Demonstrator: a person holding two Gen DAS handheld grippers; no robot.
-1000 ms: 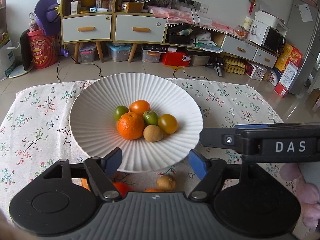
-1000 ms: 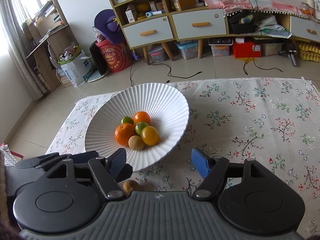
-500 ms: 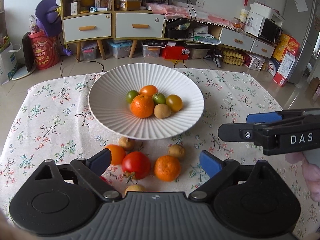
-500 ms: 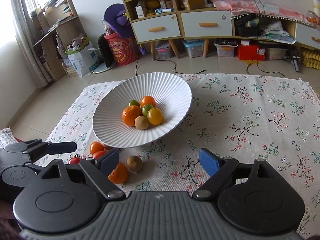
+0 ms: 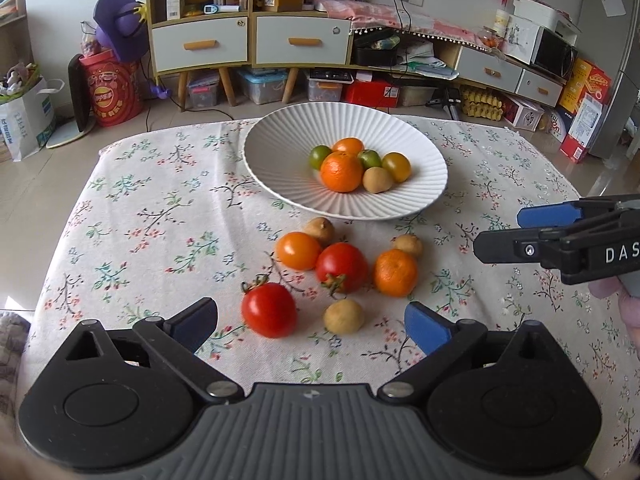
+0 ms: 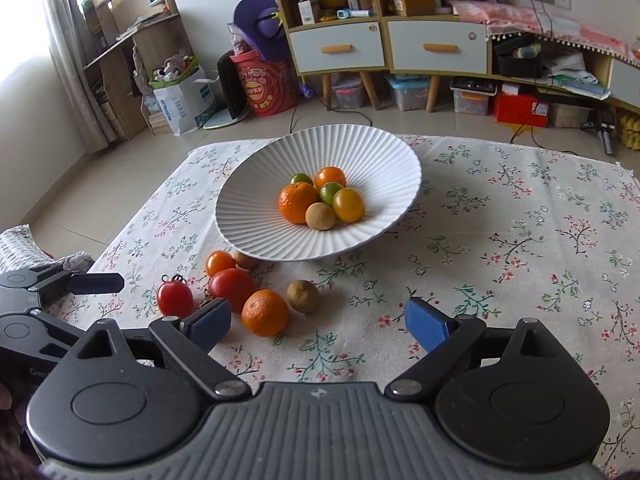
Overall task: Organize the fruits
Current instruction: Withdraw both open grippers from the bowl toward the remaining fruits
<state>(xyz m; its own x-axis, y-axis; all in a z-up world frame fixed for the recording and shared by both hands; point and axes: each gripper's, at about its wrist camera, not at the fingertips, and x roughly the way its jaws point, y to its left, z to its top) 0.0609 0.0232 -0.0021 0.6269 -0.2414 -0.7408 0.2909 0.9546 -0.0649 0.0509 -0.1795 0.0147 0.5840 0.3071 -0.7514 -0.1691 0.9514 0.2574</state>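
A white ribbed bowl (image 5: 280,184) (image 6: 376,152) on the floral tablecloth holds several small fruits, among them an orange (image 5: 341,171). Loose fruit lies in front of it: two red tomatoes (image 5: 269,309) (image 5: 341,267), an orange tomato (image 5: 298,250), a mandarin (image 5: 395,272) (image 6: 265,312) and three small brown fruits (image 5: 343,316). My left gripper (image 5: 310,324) is open and empty, just short of the loose fruit. My right gripper (image 6: 318,322) is open and empty, above the cloth to the right of the pile.
The floral tablecloth (image 5: 160,216) covers a low table. Behind it stand a drawer cabinet (image 5: 248,44), a red bin (image 5: 114,88), storage boxes and cables on the floor. The right gripper's side shows in the left wrist view (image 5: 560,240).
Both grippers have pulled back and up from the bowl. The loose fruit in front of the bowl has come into full view. Both stay open.
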